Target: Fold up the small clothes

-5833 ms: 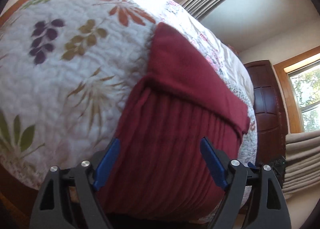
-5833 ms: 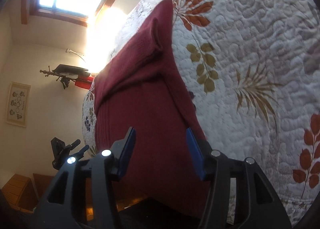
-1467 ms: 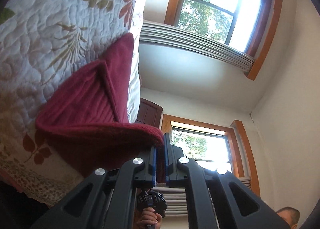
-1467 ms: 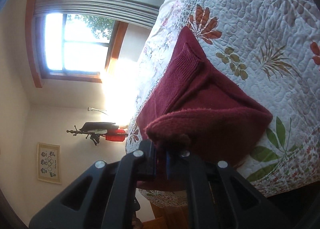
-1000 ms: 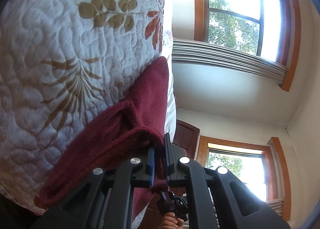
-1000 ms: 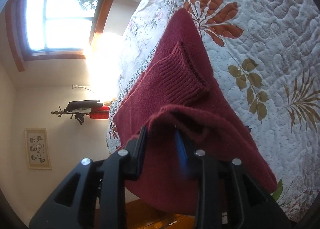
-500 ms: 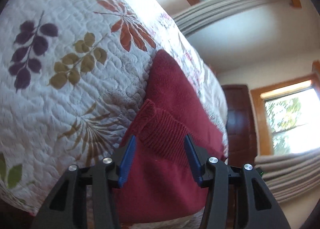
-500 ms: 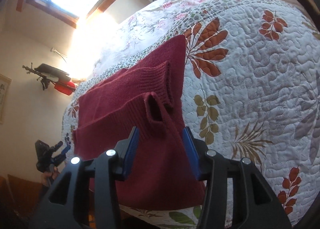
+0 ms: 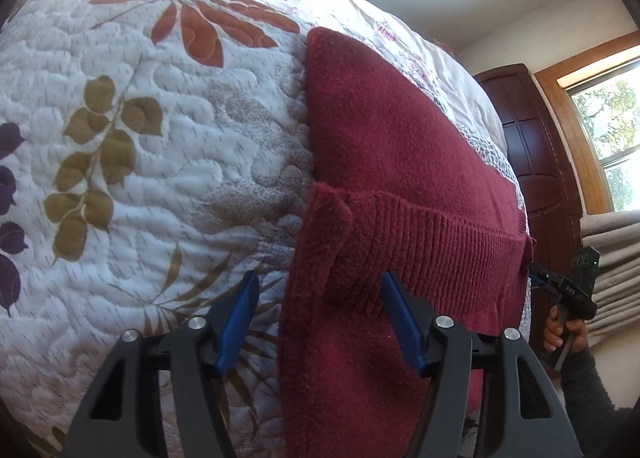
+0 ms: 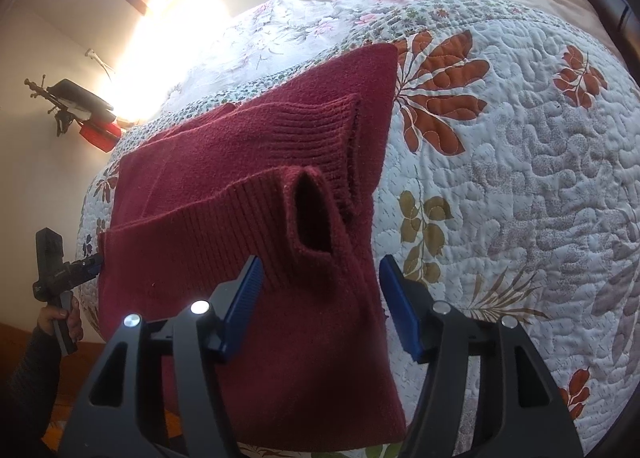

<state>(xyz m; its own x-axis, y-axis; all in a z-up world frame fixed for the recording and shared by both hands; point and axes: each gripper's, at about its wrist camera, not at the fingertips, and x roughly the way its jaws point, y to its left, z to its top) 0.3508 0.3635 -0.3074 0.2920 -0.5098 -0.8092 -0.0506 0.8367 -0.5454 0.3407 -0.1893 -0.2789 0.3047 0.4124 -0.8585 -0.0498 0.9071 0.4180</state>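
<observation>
Sweater [image 9: 400, 162], dark red knit, lying folded on leaf-print quilt [image 9: 140, 162], ribbed hem [image 10: 280, 146] doubled over. Left gripper [image 9: 320, 310] hovering at its left edge, jaws spread wide, gripping nothing. Right gripper [image 10: 320, 294] likewise gaping, empty, over right edge. Showing no legible writing.

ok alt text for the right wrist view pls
A dark red knit sweater lies folded on a white leaf-print quilt, ribbed cuffs on top. The open right gripper hovers at its near edge; the left gripper, hand-held, sits at the far left.
</observation>
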